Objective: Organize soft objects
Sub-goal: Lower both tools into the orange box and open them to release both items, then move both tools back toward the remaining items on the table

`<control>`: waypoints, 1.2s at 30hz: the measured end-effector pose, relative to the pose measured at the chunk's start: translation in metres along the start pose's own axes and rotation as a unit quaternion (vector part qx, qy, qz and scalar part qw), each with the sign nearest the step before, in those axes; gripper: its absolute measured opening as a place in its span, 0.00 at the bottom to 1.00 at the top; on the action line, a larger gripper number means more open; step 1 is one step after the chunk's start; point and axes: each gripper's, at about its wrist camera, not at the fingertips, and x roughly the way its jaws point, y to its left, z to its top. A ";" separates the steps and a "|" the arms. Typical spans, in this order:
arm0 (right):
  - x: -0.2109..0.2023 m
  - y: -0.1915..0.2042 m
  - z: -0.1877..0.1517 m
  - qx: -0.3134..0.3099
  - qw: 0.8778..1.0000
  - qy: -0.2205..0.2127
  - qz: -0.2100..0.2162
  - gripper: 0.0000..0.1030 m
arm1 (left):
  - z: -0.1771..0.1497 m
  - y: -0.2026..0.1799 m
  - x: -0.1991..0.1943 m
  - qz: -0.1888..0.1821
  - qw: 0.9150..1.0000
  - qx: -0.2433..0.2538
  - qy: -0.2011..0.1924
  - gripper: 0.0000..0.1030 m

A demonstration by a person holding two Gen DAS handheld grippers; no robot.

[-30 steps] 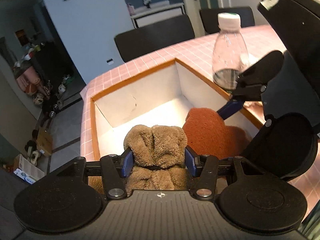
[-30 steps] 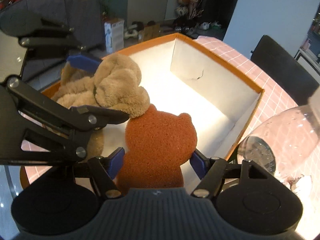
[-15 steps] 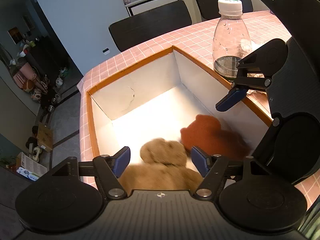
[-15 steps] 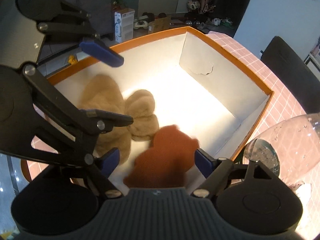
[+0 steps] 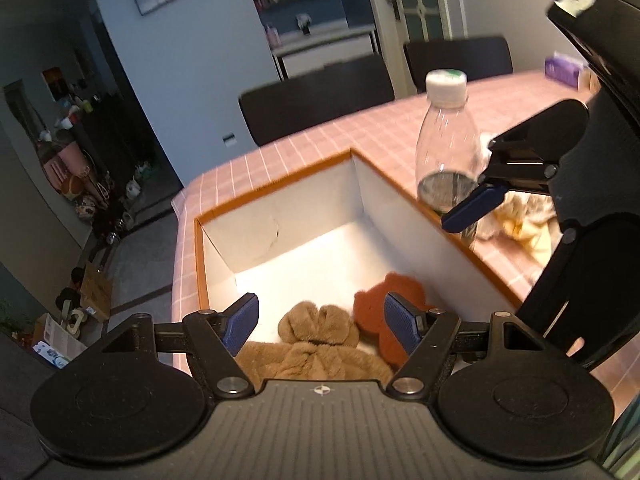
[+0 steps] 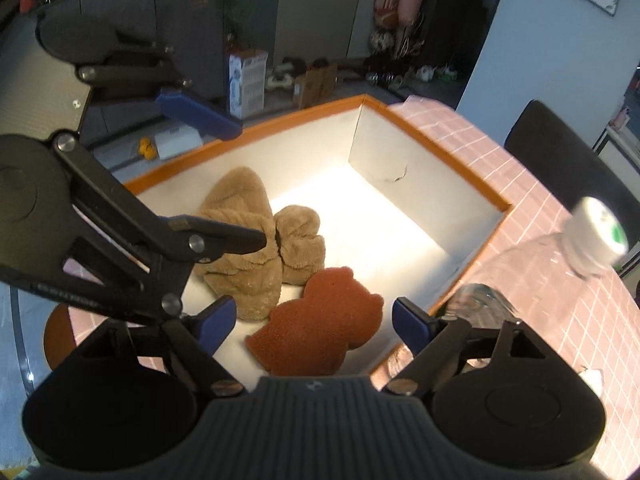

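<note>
Left claw [image 5: 321,325]: black ribbed body, two round black discs, silver screws, blue textured finger pads [image 5: 240,323], small white cross mark at centre. Right claw [image 6: 308,325]: same black build, blue pads [image 6: 412,327], silver pivot screws.

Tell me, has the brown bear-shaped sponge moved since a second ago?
Yes. The bear-shaped sponge has dropped out of the right gripper and now lies flat on the floor of the box, beside the tan plush.
</note>
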 end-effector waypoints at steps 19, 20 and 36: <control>-0.095 -0.020 -0.107 0.124 0.975 -0.160 -0.090 0.87 | -0.014 -0.061 -0.067 -0.028 0.982 -0.080 -0.171 0.82; -0.096 -0.022 -0.116 0.129 0.973 -0.167 -0.096 0.87 | -0.015 -0.069 -0.069 -0.033 0.980 -0.080 -0.179 0.82; -0.103 -0.066 -0.266 0.297 0.925 -0.137 -0.194 0.87 | -0.036 -0.174 -0.005 -0.149 0.969 -0.118 -0.156 0.81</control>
